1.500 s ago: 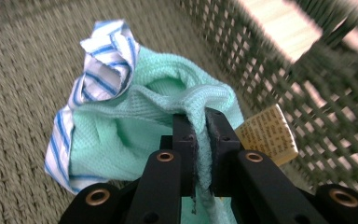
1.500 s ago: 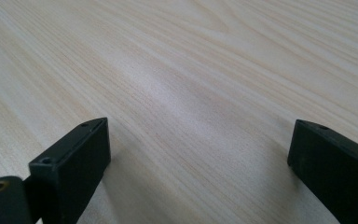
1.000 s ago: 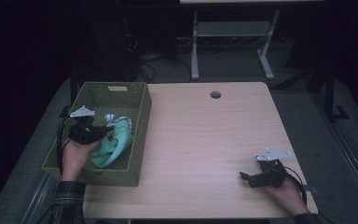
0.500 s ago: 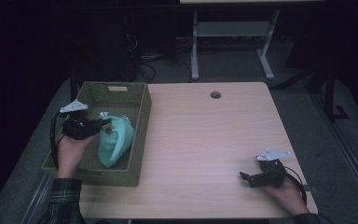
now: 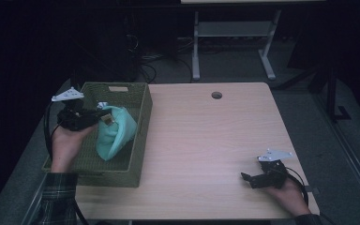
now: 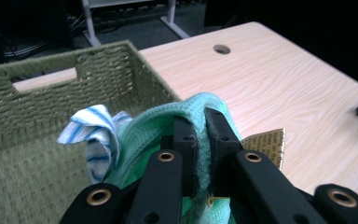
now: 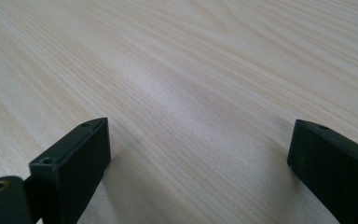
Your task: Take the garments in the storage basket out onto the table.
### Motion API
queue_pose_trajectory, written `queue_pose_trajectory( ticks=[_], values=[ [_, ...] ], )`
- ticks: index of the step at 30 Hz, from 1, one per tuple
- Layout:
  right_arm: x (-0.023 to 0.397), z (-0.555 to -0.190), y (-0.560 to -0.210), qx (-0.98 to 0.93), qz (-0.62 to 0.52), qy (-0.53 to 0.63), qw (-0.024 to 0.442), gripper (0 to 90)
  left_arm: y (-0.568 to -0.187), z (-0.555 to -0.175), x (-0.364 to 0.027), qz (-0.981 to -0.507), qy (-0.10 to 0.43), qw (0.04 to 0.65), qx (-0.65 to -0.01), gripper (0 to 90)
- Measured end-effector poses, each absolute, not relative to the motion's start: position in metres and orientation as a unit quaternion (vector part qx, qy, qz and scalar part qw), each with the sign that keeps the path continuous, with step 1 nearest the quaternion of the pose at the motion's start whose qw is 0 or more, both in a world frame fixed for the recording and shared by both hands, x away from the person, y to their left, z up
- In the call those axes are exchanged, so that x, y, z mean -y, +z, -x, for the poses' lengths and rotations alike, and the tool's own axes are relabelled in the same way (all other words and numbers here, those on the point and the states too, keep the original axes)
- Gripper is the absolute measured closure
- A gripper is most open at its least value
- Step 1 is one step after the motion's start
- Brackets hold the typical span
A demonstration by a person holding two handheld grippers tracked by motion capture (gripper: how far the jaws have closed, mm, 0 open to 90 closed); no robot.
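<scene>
Mint-green cloth (image 5: 114, 133) now hanging from left gripper (image 5: 104, 115), jaws clenched on fold near top edge; a second ago it lay lower, bunched inside woven basket (image 5: 140, 136). Lower end trails in basket. Striped blue-white rag (image 6: 91, 128) remains inside, beside it. Right gripper (image 5: 247, 178) unmoved on table (image 5: 206, 140), jaws spread wide, nothing between. Judgement: extraction under way; cloth must clear basket wall before moving onto table.

The high view looks down and toward 12 o'clock over the whole counter (image 5: 206, 140), whose wood both close, low gripper views share.
</scene>
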State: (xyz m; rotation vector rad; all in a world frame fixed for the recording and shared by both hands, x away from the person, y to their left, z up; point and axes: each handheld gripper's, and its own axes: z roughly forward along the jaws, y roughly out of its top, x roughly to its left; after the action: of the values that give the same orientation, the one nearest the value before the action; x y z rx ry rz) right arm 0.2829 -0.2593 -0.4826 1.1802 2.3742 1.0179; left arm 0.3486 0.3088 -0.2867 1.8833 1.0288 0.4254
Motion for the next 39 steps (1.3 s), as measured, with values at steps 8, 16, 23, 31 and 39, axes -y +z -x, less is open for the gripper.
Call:
queue_pose_trajectory(
  ticks=[8, 16, 23, 31, 39],
  values=[
    [0.259, -0.283, -0.483, -0.826, -0.411, 0.354, 0.15, 5.4, -0.268, -0.348, -0.303, -0.764, 0.179, 0.47, -0.404, 83.8],
    [0.259, -0.283, -0.483, -0.826, -0.411, 0.354, 0.15, 5.4, -0.248, -0.346, -0.293, -0.764, 0.183, 0.484, -0.385, 83.9],
    [0.259, -0.283, -0.483, -0.826, -0.411, 0.354, 0.15, 5.4, -0.233, -0.345, -0.282, -0.763, 0.186, 0.493, -0.374, 83.9],
    [0.259, -0.283, -0.483, -0.826, -0.411, 0.354, 0.15, 5.4, -0.219, -0.342, -0.262, -0.766, 0.186, 0.506, -0.352, 83.9],
    [0.259, -0.283, -0.483, -0.826, -0.411, 0.354, 0.15, 5.4, -0.213, -0.344, -0.243, -0.766, 0.179, 0.519, -0.334, 84.2]
  ],
)
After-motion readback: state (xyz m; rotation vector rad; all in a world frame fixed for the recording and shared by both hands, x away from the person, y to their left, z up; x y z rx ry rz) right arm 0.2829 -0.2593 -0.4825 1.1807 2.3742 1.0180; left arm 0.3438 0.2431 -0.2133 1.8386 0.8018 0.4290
